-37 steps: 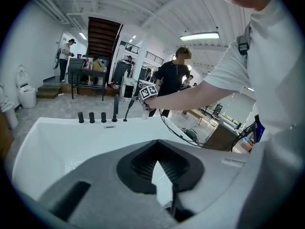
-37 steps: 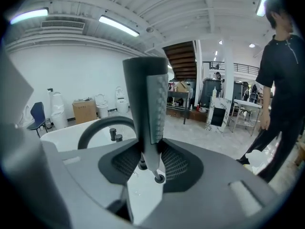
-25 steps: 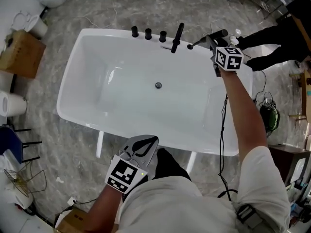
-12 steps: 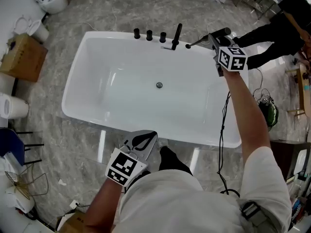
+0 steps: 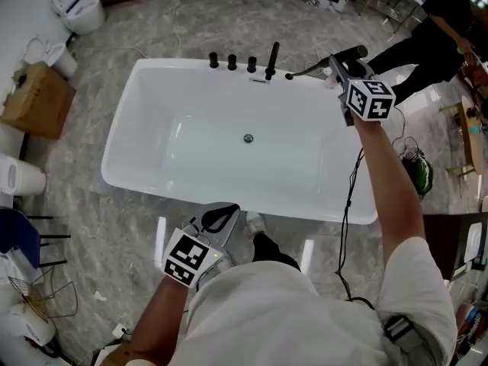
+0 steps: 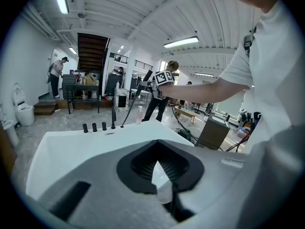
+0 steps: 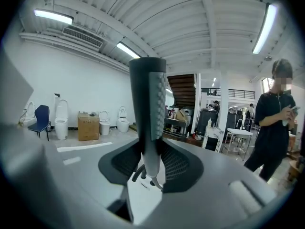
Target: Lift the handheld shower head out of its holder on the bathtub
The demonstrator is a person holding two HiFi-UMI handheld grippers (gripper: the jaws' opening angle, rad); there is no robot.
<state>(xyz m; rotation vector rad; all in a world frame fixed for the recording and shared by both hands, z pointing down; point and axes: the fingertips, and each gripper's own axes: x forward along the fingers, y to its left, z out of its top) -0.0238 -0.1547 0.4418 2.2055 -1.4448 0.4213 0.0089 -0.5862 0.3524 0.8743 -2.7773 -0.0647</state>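
The black handheld shower head (image 5: pixel 345 55) hangs in the air above the far right corner of the white bathtub (image 5: pixel 152 181). My right gripper (image 5: pixel 336 69) is shut on its handle. Its dark hose (image 5: pixel 306 69) runs down to the far rim beside the black spout (image 5: pixel 271 59) and three black knobs (image 5: pixel 232 62). In the right gripper view the shower head (image 7: pixel 148 104) stands upright between the pads of my right gripper (image 7: pixel 151 162). My left gripper (image 5: pixel 222 214) hovers at the tub's near rim, shut and empty; it shows again as my left gripper (image 6: pixel 155 162) in its own view.
A person in black (image 5: pixel 431 40) stands past the tub's far right corner, seen too as a person (image 7: pixel 273 123) in the right gripper view. Toilets (image 5: pixel 76 4) and a cardboard box (image 5: pixel 40 90) sit at the left. A cable (image 5: pixel 347 204) trails down the tub's right side.
My right gripper has carried the shower head up and to the right, away from the rim. My left gripper has drifted left along the near side of the tub.
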